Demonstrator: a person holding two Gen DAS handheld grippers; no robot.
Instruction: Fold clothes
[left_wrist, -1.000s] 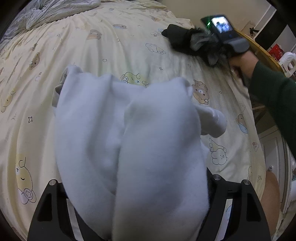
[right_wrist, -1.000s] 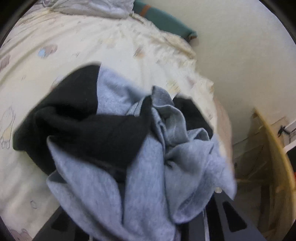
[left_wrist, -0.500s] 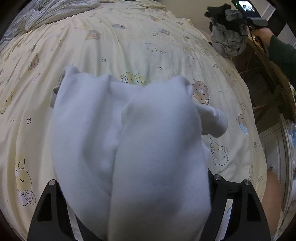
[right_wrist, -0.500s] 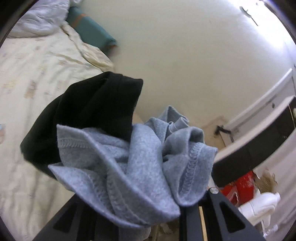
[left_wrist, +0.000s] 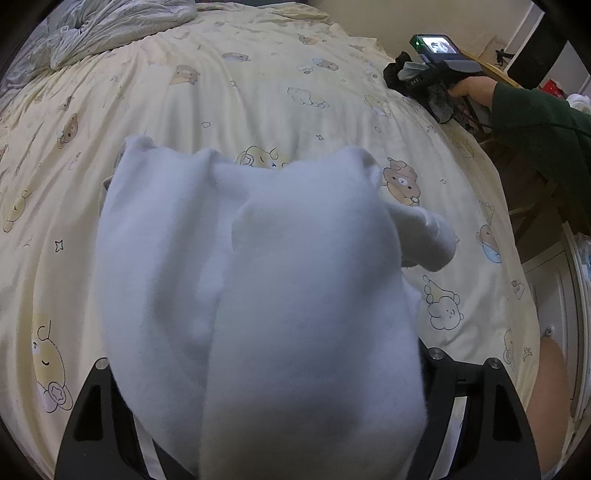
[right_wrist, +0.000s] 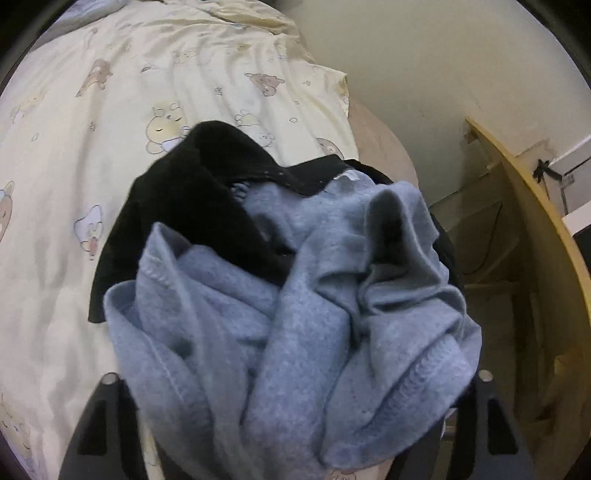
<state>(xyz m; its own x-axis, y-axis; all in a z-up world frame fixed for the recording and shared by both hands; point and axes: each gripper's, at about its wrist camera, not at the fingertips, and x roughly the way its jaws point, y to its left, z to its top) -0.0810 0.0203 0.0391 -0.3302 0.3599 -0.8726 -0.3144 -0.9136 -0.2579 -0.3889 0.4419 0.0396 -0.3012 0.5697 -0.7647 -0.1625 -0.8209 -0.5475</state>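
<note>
A white garment (left_wrist: 258, 266) lies bunched over my left gripper (left_wrist: 280, 350) and spills forward onto the bed. It hides the fingertips; the fingers (left_wrist: 92, 413) stand wide apart, and I see no pinch on the cloth. A crumpled grey and black garment (right_wrist: 295, 295) fills the space between the fingers of my right gripper (right_wrist: 297, 350). Those jaws are opening, and the cloth sits loose between them over the bed's right edge. The left wrist view shows the right gripper (left_wrist: 424, 79) at the far right of the bed, with the dark garment (left_wrist: 397, 74) under it.
The bed (left_wrist: 240, 92) has a pale yellow cover printed with bears. A grey quilt (left_wrist: 110, 26) is heaped at its far left. A wooden desk (right_wrist: 535, 221) stands close to the bed's right side by the wall. A green sleeve (left_wrist: 535, 125) reaches in from the right.
The right gripper swung the grey and black garment out toward the wall, then back over the bed's edge, and its fingers spread apart. The left gripper and white garment stayed put.
</note>
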